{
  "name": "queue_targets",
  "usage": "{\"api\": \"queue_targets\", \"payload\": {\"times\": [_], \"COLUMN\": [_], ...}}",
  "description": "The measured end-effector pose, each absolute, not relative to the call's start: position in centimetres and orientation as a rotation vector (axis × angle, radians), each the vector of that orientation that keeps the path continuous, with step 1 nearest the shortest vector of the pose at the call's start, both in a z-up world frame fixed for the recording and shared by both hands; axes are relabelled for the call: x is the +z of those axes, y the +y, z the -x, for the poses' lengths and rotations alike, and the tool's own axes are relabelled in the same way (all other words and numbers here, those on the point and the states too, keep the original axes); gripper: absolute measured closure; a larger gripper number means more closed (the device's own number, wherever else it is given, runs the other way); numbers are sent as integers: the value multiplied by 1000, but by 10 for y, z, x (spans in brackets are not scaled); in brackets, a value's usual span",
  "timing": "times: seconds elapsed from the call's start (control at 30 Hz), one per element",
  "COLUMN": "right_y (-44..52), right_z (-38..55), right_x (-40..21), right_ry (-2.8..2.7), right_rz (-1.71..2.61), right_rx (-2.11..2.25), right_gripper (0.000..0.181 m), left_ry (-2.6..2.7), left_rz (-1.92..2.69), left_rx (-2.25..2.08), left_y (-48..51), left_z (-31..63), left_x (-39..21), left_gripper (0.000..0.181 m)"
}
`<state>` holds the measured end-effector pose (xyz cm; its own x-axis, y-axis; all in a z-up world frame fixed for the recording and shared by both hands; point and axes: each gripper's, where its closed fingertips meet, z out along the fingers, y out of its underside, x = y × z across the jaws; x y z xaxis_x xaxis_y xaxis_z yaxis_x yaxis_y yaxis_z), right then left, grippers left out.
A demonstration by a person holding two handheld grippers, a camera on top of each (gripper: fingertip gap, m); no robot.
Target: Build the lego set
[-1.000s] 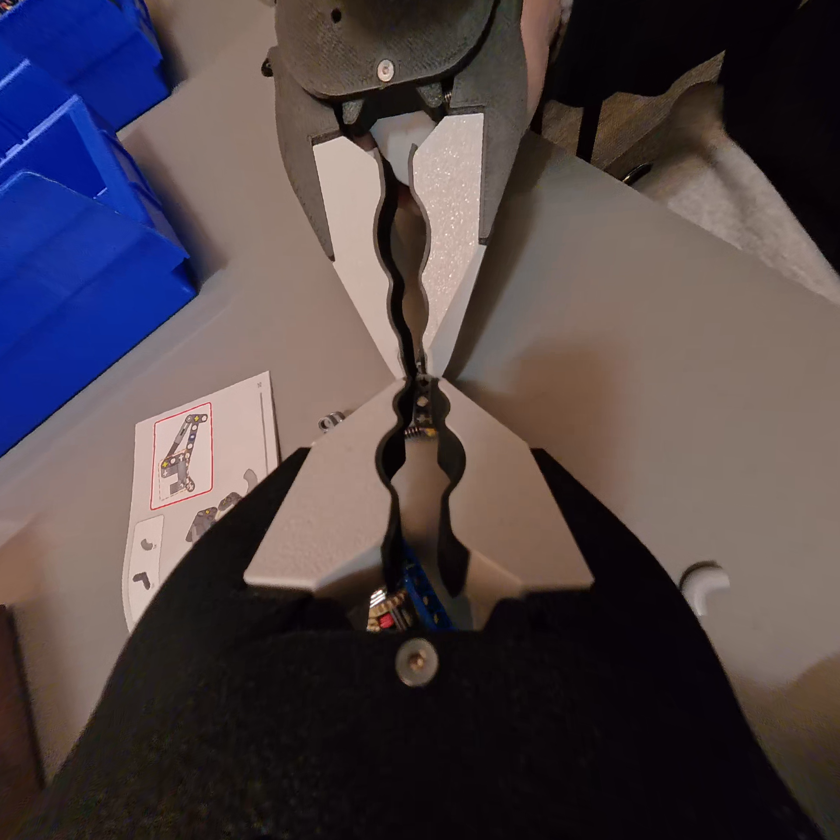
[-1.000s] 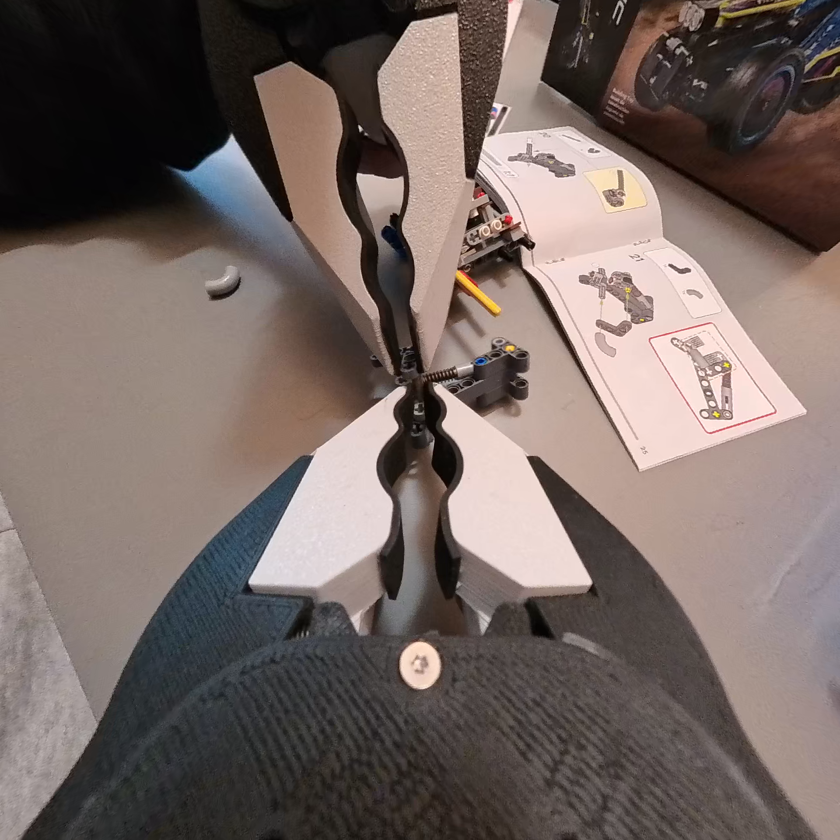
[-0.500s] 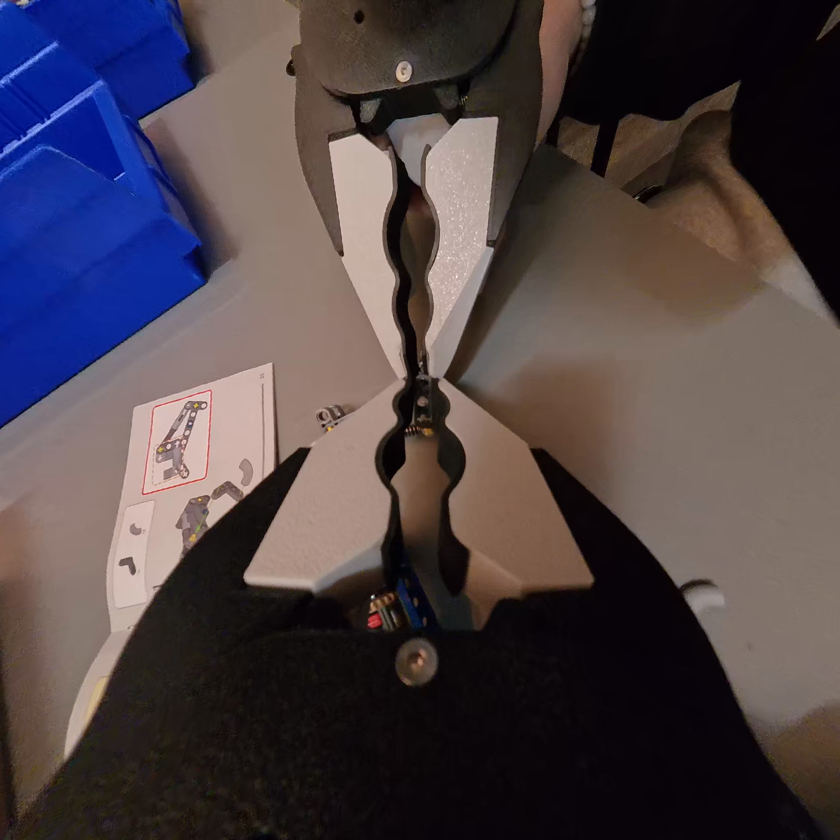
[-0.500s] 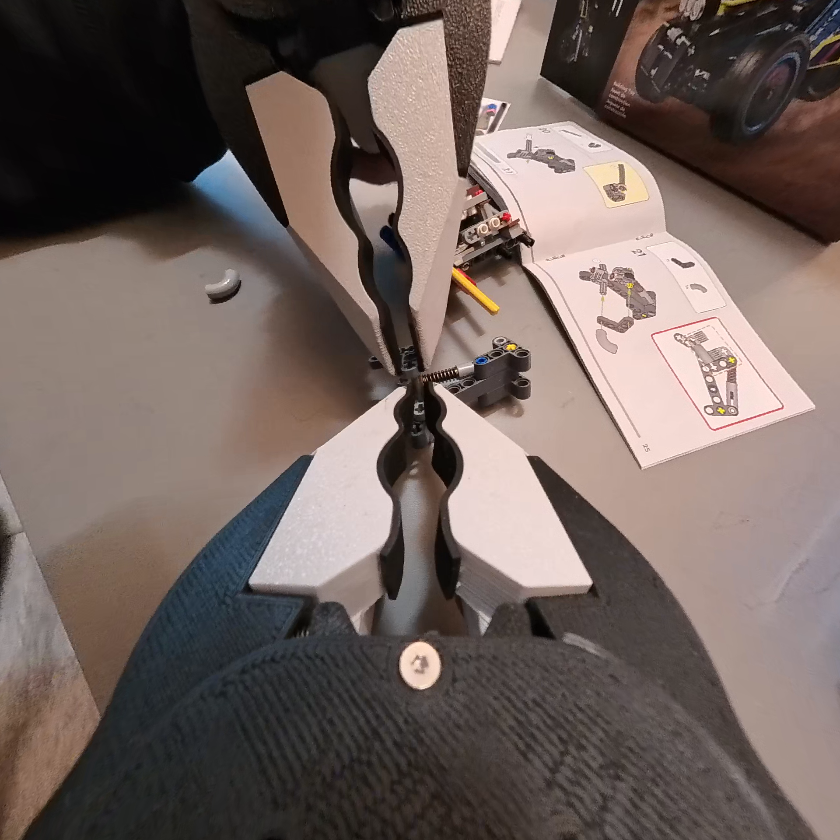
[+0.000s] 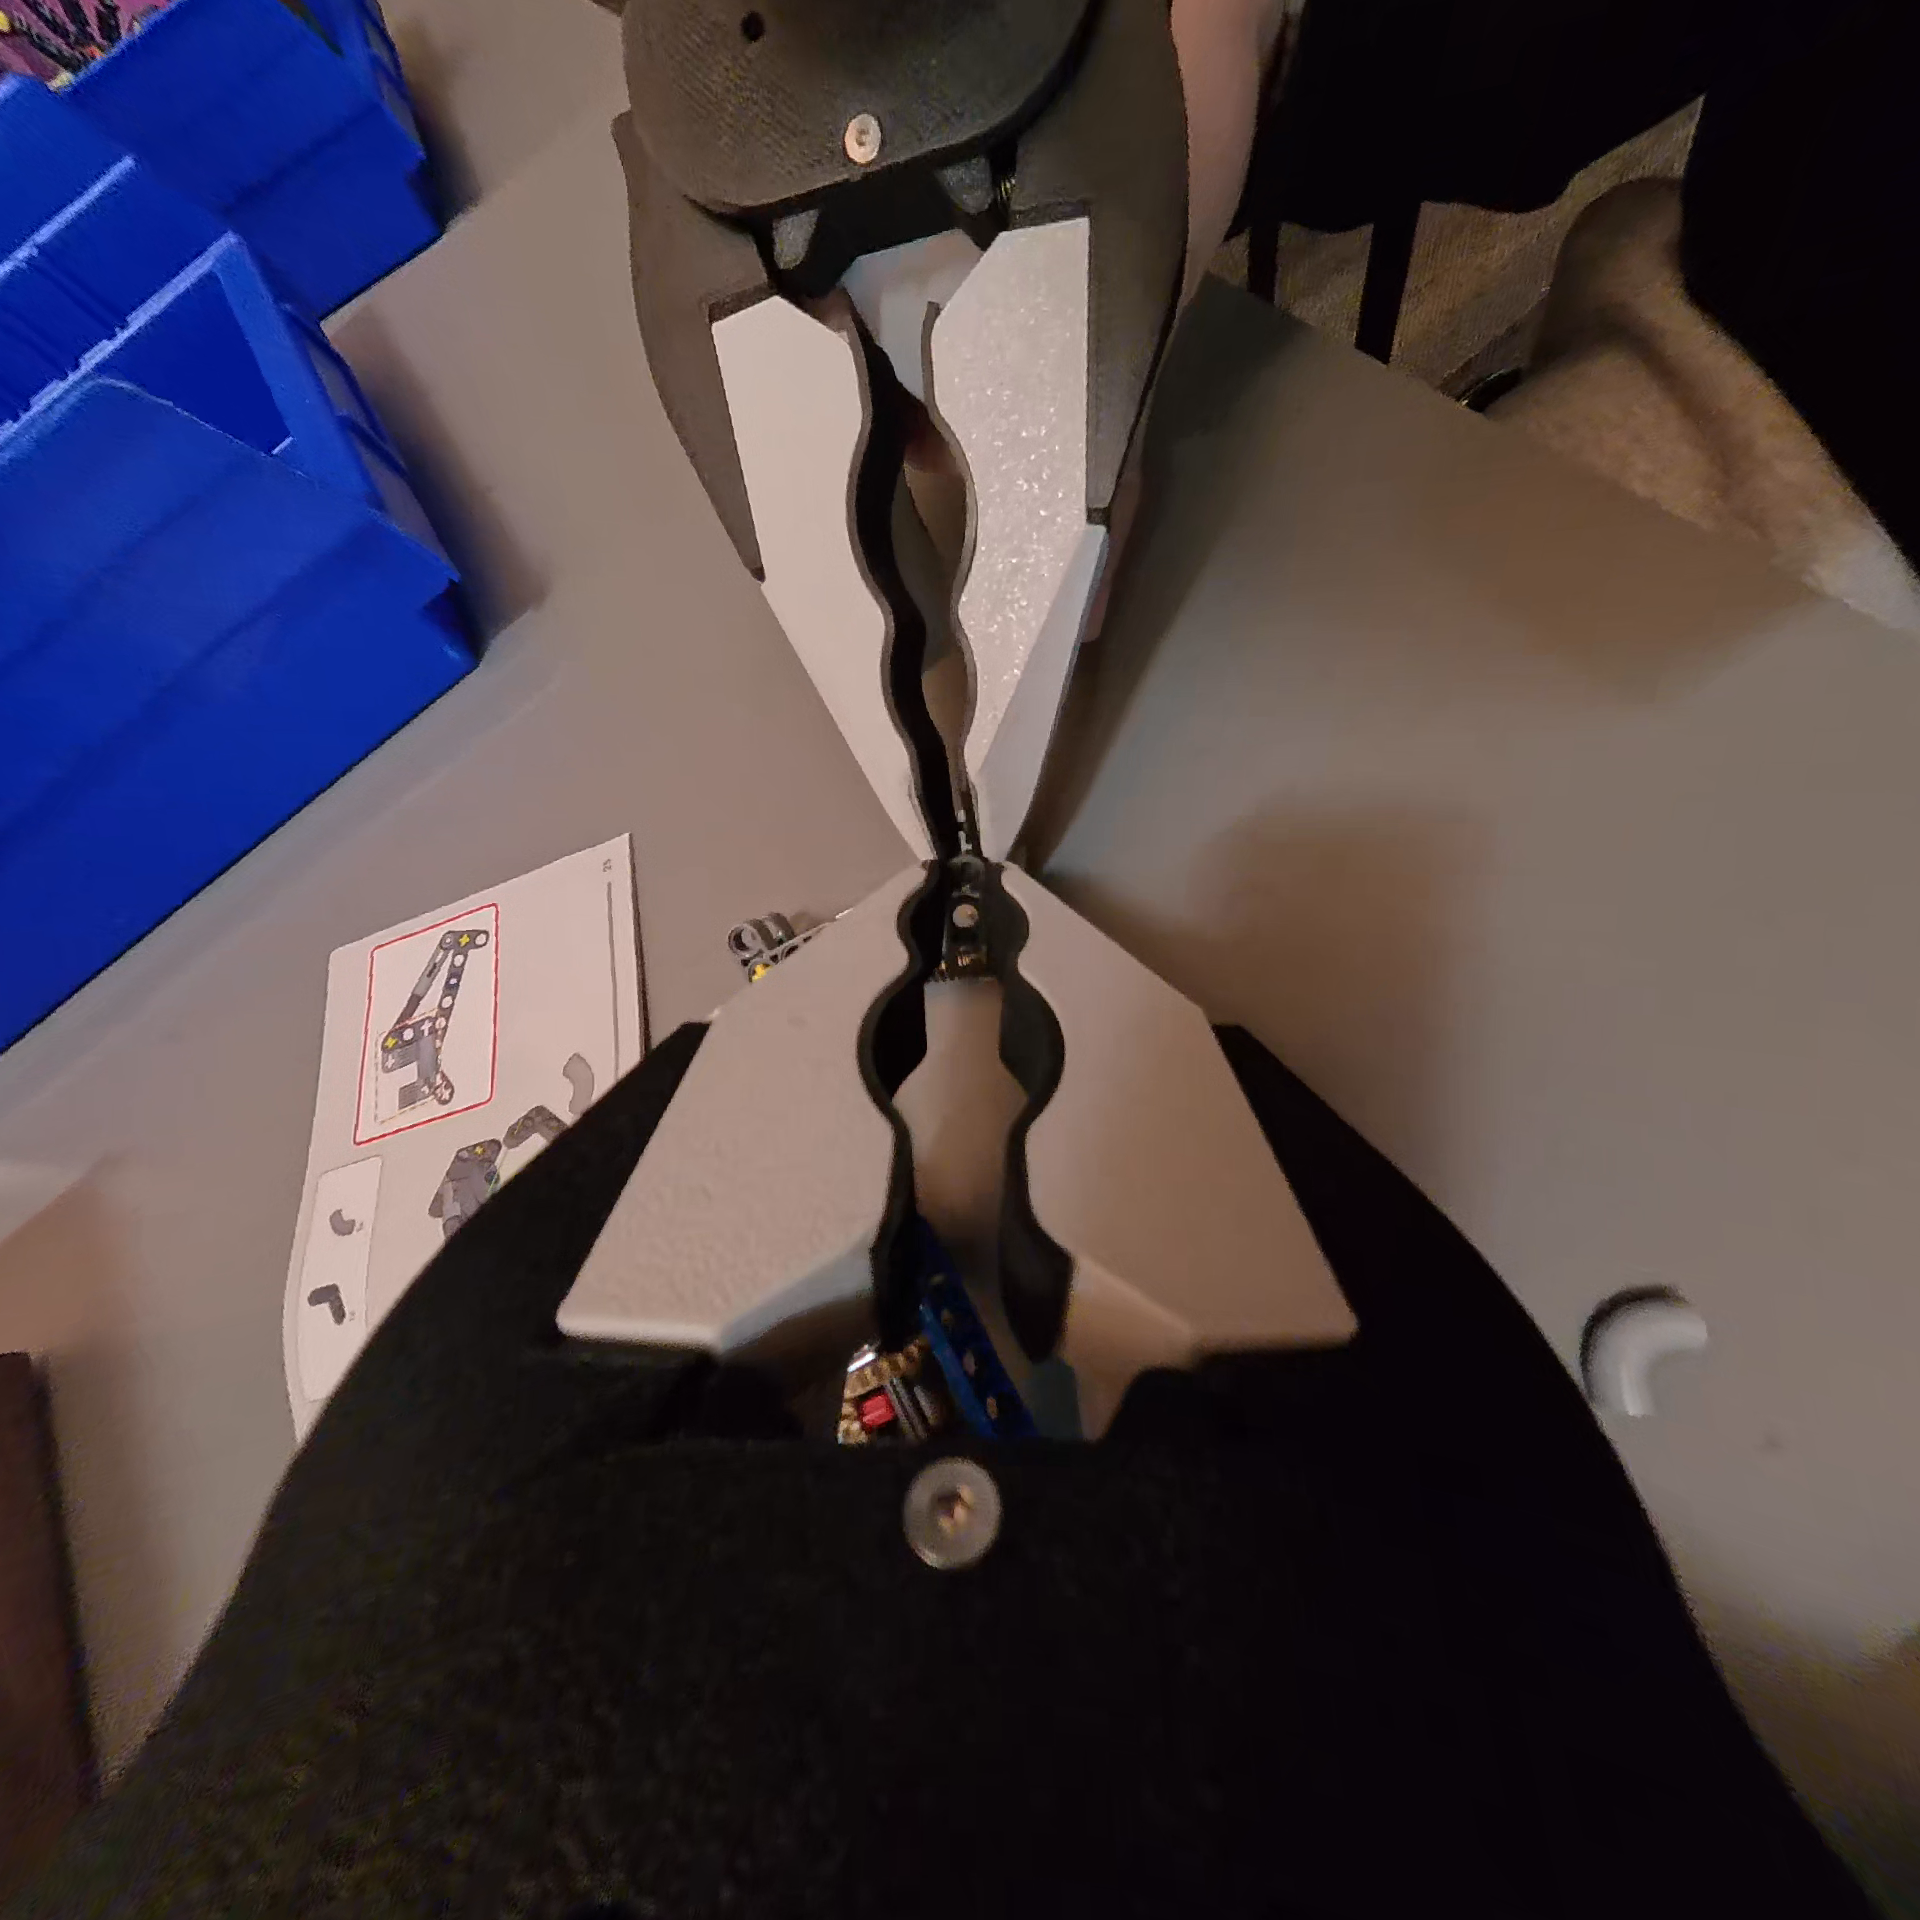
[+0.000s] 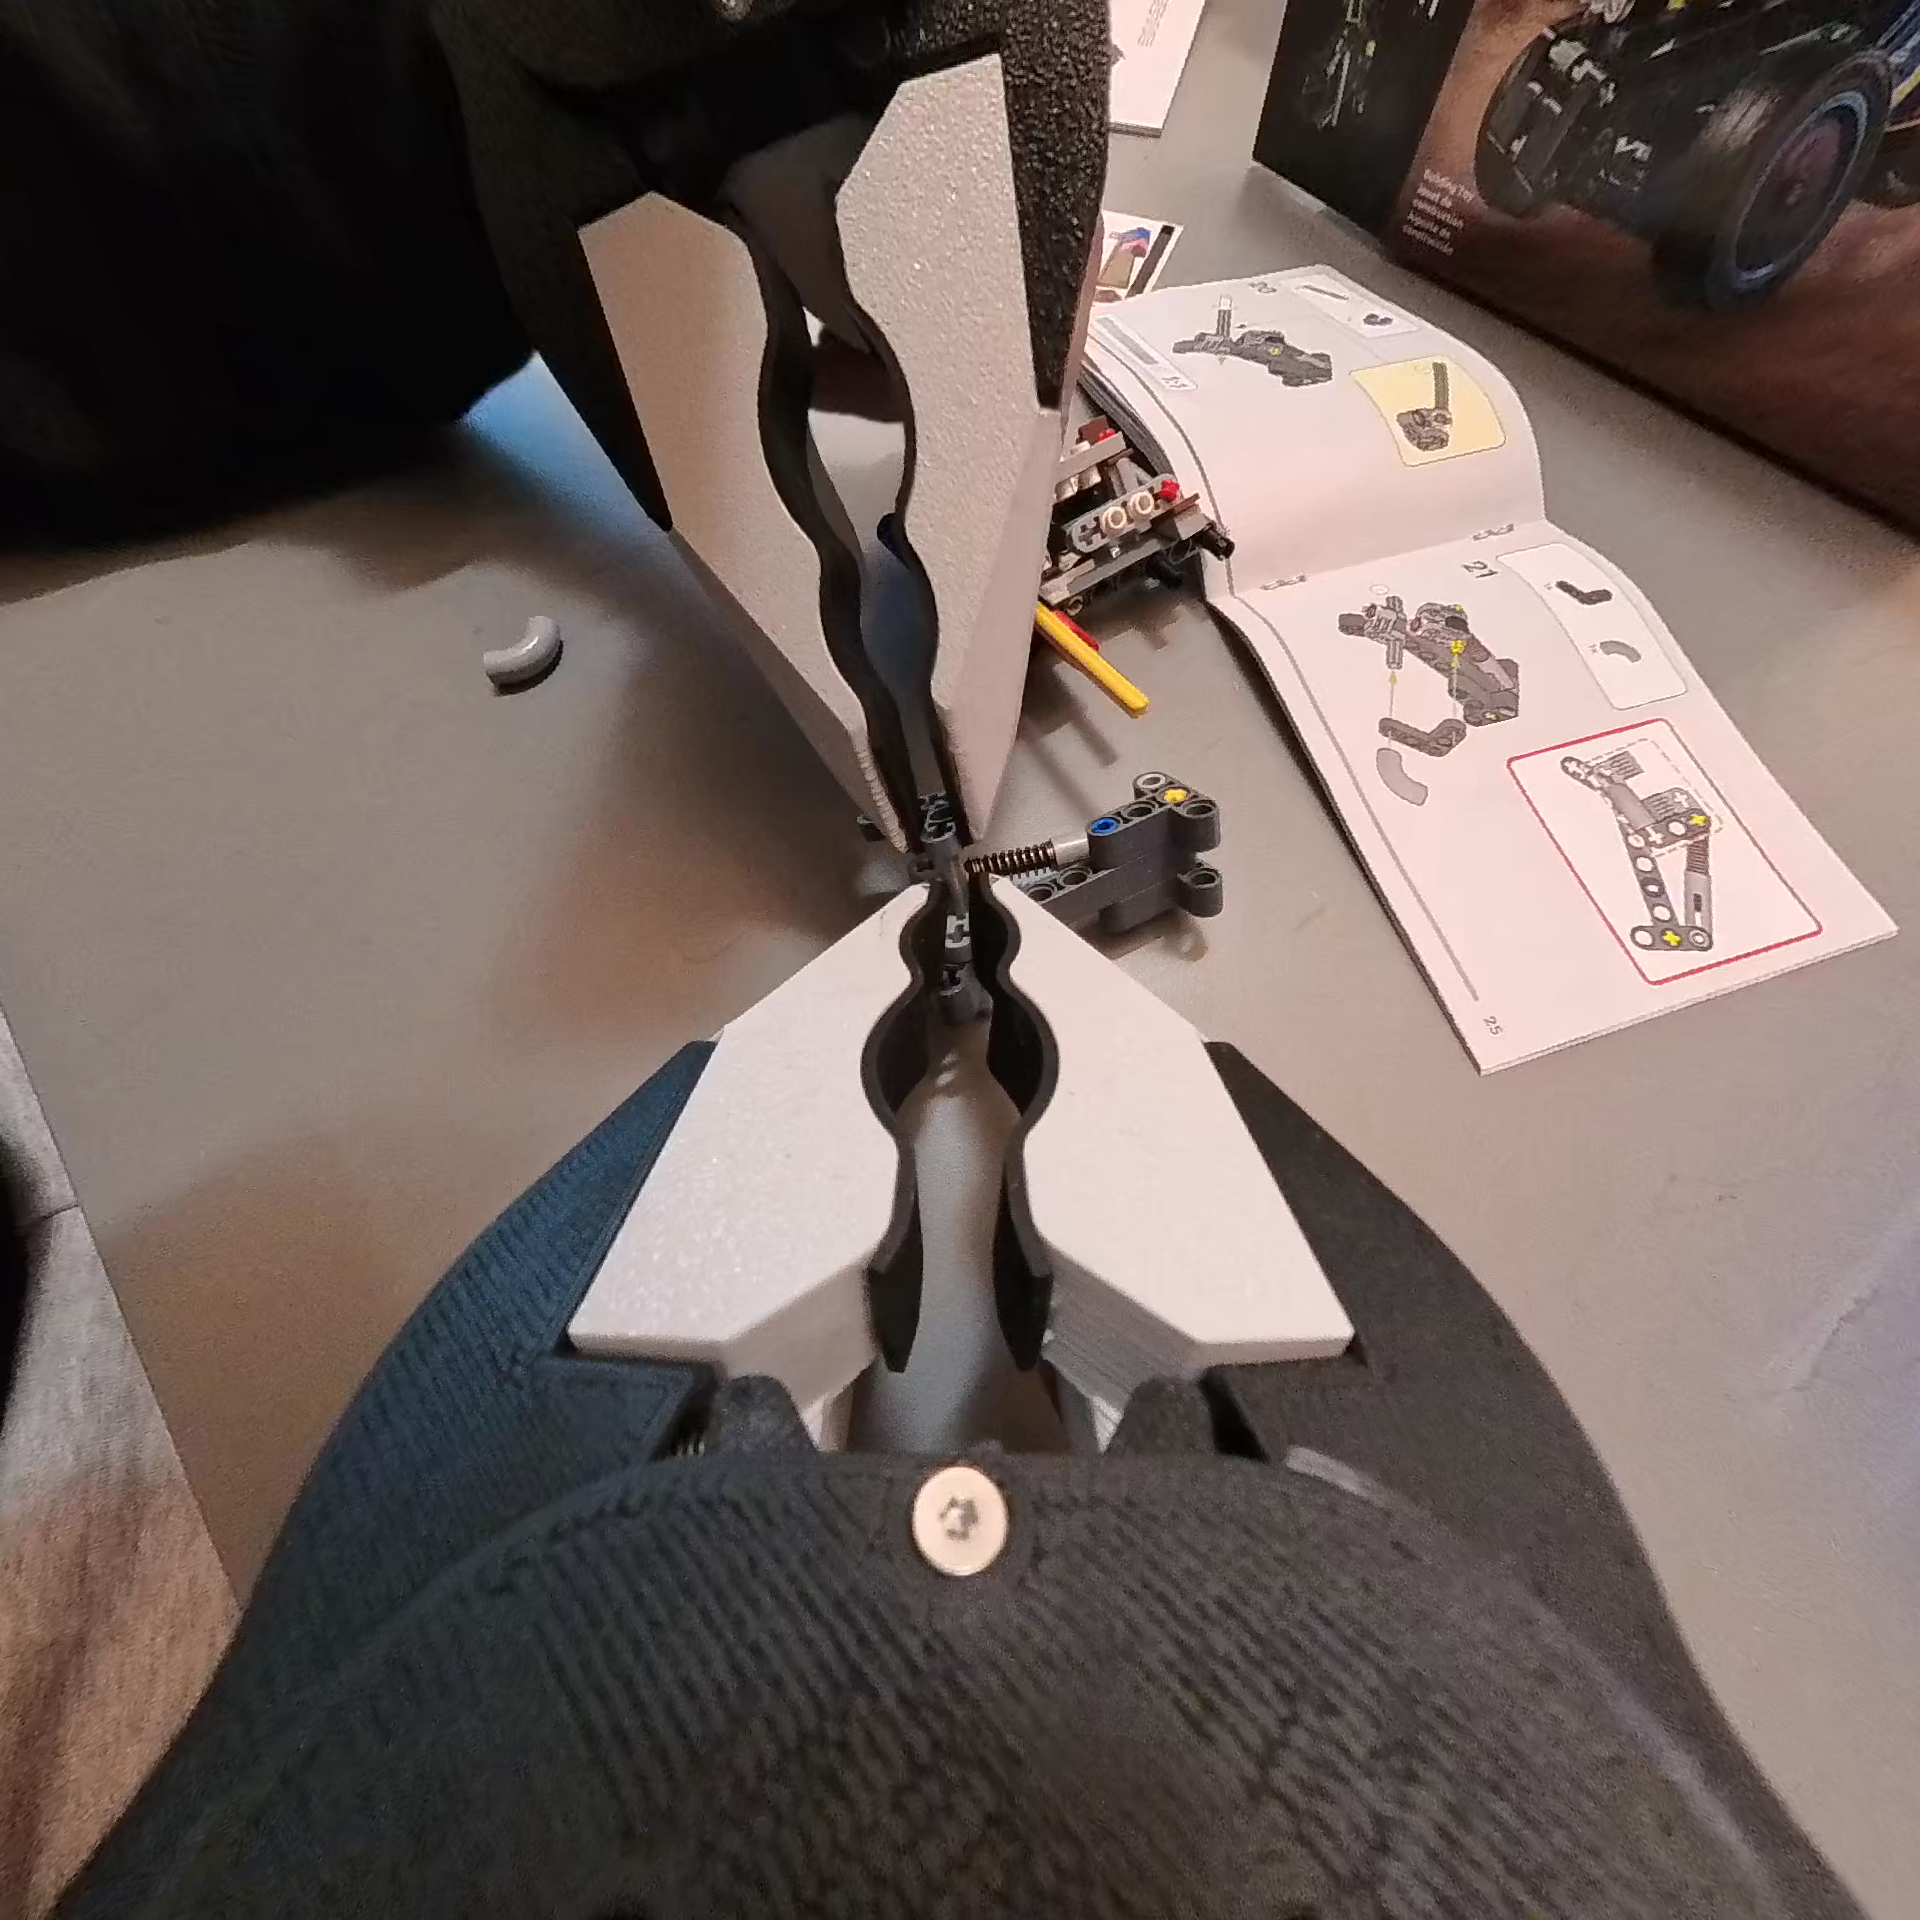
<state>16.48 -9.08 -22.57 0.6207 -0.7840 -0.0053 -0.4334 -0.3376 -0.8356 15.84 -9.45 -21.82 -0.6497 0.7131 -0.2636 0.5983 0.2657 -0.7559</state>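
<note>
My left gripper [image 5: 961, 883] is shut on the end of a dark grey beam assembly [image 5: 966, 927]. In the right wrist view the assembly [image 6: 1138, 862] sticks out to the right of the fingertips, with a black spring [image 6: 1013, 860], a blue pin and a yellow pin. My right gripper [image 6: 951, 899] is shut on a small dark grey connector piece [image 6: 958, 951] and meets the left gripper [image 6: 933, 831] tip to tip just above the grey table [image 6: 416, 883]. The right gripper [image 5: 956, 826] comes in from the top of the left wrist view. The joint itself is hidden between the fingertips.
An open instruction booklet [image 6: 1507, 727] lies to the right, also in the left wrist view [image 5: 468, 1039]. A partly built chassis [image 6: 1122, 530] and a yellow axle [image 6: 1091, 670] lie behind the left gripper. A light grey curved piece [image 6: 523, 652] lies apart. Blue bins [image 5: 208, 520] and the set box [image 6: 1662, 156] stand at the table's edges.
Both grippers stay shut and tip to tip on the parts. The pair has shifted slightly over the table, so the booklet and bins drift a little in view.
</note>
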Motion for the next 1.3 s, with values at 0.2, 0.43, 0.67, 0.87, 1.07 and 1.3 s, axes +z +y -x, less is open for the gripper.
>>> {"api": "queue_targets", "payload": {"times": [0.2,0.43,0.67,0.87,1.07,1.3], "right_y": [-93,-95,-97,-96,-96,-97], "right_z": [-166,-168,-169,-168,-168,-170], "right_x": [-227,-227,-229,-226,-223,-225], "right_ry": [977,997,1012,1005,997,1017], "right_rz": [1982,1980,1985,1965,1936,1938], "right_rx": [-535,-540,-547,-530,-520,-509], "right_gripper": [179,179,179,179,179,179], "left_ry": [-2391,-2382,-2321,-2297,-2337,-2333], "left_rz": [1117,1100,1184,1140,1150,1164], "left_rx": [1314,1344,1452,1473,1484,1480], "left_y": [-96,-99,-100,-101,-103,-102], "left_z": [-159,-160,-161,-161,-163,-161], "left_x": [-220,-221,-222,-219,-221,-222], "left_gripper": [177,177,177,177,177,177]}}
